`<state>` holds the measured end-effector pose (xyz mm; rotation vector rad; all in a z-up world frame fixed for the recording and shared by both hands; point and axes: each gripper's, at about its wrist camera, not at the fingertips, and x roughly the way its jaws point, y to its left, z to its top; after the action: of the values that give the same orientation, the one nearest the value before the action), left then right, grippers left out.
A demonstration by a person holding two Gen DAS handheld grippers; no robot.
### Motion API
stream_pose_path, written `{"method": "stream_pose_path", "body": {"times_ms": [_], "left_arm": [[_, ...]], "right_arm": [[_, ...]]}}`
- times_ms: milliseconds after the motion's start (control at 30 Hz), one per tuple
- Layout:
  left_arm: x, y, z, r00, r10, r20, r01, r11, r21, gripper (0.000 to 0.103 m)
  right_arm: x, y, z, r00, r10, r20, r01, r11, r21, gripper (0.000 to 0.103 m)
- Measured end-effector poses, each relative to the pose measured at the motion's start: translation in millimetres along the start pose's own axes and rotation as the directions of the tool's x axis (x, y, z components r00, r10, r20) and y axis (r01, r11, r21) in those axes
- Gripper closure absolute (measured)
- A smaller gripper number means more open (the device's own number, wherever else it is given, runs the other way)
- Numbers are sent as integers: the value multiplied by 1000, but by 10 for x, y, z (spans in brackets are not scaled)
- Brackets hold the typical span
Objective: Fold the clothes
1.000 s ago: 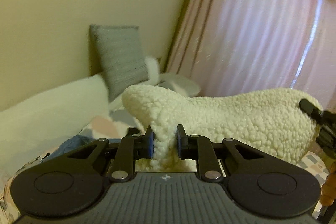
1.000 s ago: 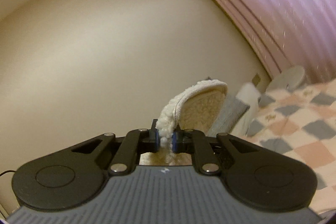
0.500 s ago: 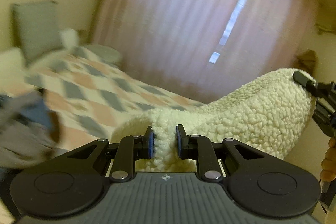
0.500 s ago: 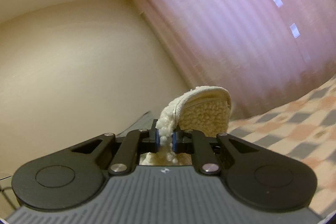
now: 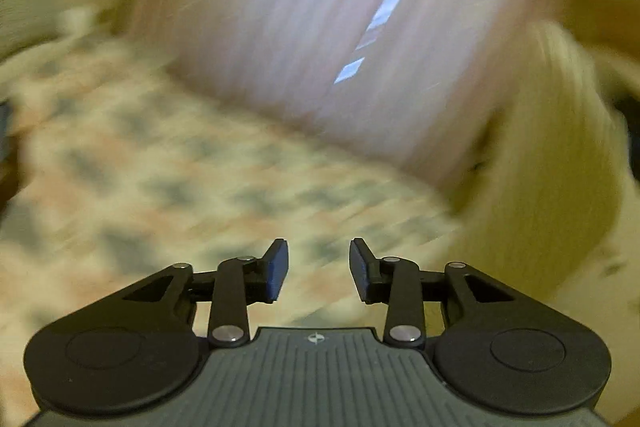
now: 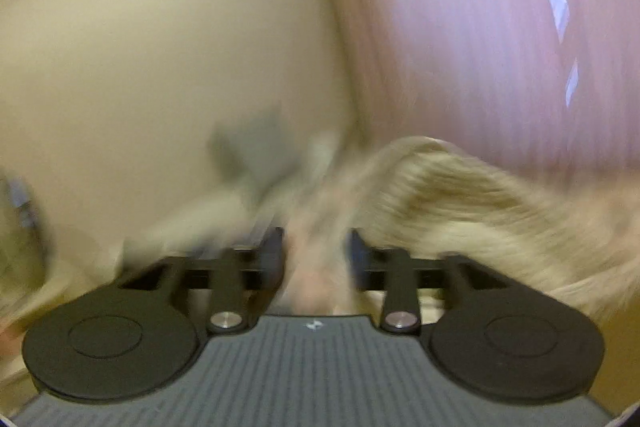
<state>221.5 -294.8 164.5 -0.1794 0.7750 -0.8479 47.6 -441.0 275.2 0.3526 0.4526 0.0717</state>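
Both views are blurred by motion. The cream fleece garment (image 5: 560, 163) shows as a streaked shape at the right of the left wrist view, apart from my left gripper (image 5: 318, 269), which is open and empty above the bed. In the right wrist view the fleece (image 6: 480, 211) lies just beyond and to the right of my right gripper (image 6: 316, 255), whose jaws stand apart with nothing clearly between them.
A checked pink, grey and cream bedspread (image 5: 180, 179) fills the lower left wrist view. Pink curtains (image 5: 320, 27) hang behind the bed. A plain cream wall (image 6: 140, 47) and a grey pillow (image 6: 248, 147) show in the right wrist view.
Both grippers have opened and let go of the fleece. The fleece has swung off to the right of the left gripper and dropped beyond the right gripper. Both cameras are moving fast.
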Motion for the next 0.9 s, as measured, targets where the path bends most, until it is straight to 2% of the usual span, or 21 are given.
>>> {"method": "stream_pose_path", "body": {"times_ms": [33,67,100,200,267,333,367,433,500,567,633,700,767,833,900], "left_arm": [[-23,200,-108,998,46,-37,-47,999,-24,66],[-62,417,-247,993,86,-78,-91,994,-61,66],[-121,604,-376,985,125,-119,-136,987,-87,66],[-217,1097,-640,952,208,-224,-237,965,-113,65],[-65,1243,-802,927,228,-298,-264,961,-87,61],[0,1264,-965,901,227,-369,-267,962,-60,61],[-15,1209,-1047,889,216,-404,-256,965,-48,61],[159,1100,-1089,878,176,-445,-206,978,-20,59],[456,1032,-1131,869,135,-475,-148,989,11,57],[739,977,-1228,851,122,-511,-122,992,34,55],[1026,937,-1326,828,113,-549,-98,994,57,55],[1268,866,-1349,808,109,-579,-78,994,79,56],[1487,795,-1411,792,107,-601,-48,992,114,56],[1690,728,-1464,784,96,-613,-10,990,141,55],[1838,642,-1492,781,62,-621,33,990,139,51]], "right_arm": [[131,2,-319,994,37,-104,-32,998,50,59],[247,-20,-623,978,70,-197,-48,992,113,59],[321,-108,-881,961,84,-265,-29,978,206,59],[518,-382,-1618,889,154,-431,68,887,457,58],[479,-685,-1746,905,120,-409,153,805,574,58],[501,-973,-1722,918,-14,-395,257,779,571,58],[431,-1054,-1750,916,-86,-391,311,769,559,58],[301,-1170,-1863,904,-188,-384,391,727,565,54],[200,-1340,-2139,892,-247,-378,439,670,599,54],[236,-1508,-2400,877,-296,-378,477,614,629,54],[254,-1571,-2529,863,-330,-383,505,576,642,54],[232,-1643,-2680,854,-347,-389,521,570,636,54],[242,-1659,-2734,845,-360,-395,534,582,613,54],[242,-1655,-2748,839,-368,-400,543,598,589,55],[222,-1676,-2724,835,-379,-400,550,594,586,55]]}}
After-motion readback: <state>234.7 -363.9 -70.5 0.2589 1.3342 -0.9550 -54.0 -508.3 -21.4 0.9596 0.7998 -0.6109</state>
